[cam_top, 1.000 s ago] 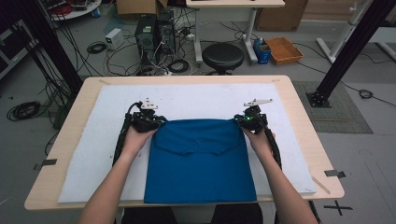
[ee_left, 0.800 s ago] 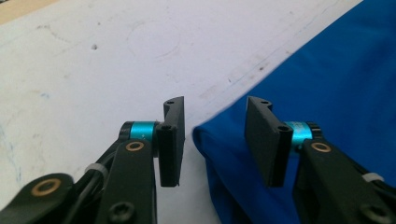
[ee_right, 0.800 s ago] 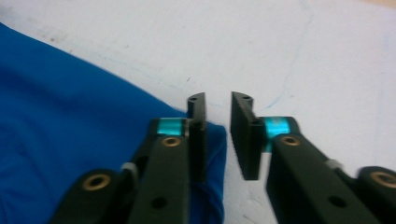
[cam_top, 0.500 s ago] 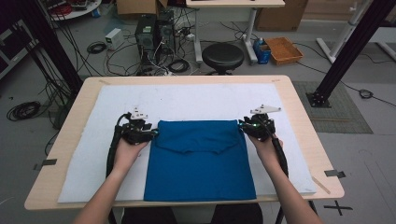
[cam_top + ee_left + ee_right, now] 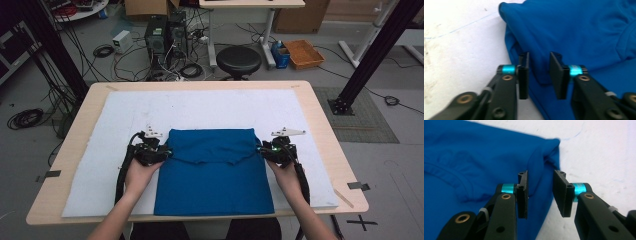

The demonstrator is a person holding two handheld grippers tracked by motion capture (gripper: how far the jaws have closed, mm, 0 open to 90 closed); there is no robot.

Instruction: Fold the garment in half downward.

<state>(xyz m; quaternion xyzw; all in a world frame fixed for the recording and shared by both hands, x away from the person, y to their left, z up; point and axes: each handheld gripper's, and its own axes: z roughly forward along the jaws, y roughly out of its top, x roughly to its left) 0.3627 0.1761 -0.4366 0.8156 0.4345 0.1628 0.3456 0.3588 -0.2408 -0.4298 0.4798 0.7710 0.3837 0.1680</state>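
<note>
A light wooden table (image 5: pixel 320 107) is being covered by a white foam sheet (image 5: pixel 210 107), on whose near middle a folded blue cloth garment (image 5: pixel 212 172) is lying. At its left edge the left gripper (image 5: pixel 539 75) is being held with jaws apart, just closing, the fold's edge between them unpinched. At its right edge the right gripper (image 5: pixel 540 195) is being held likewise, jaws just opening.
</note>
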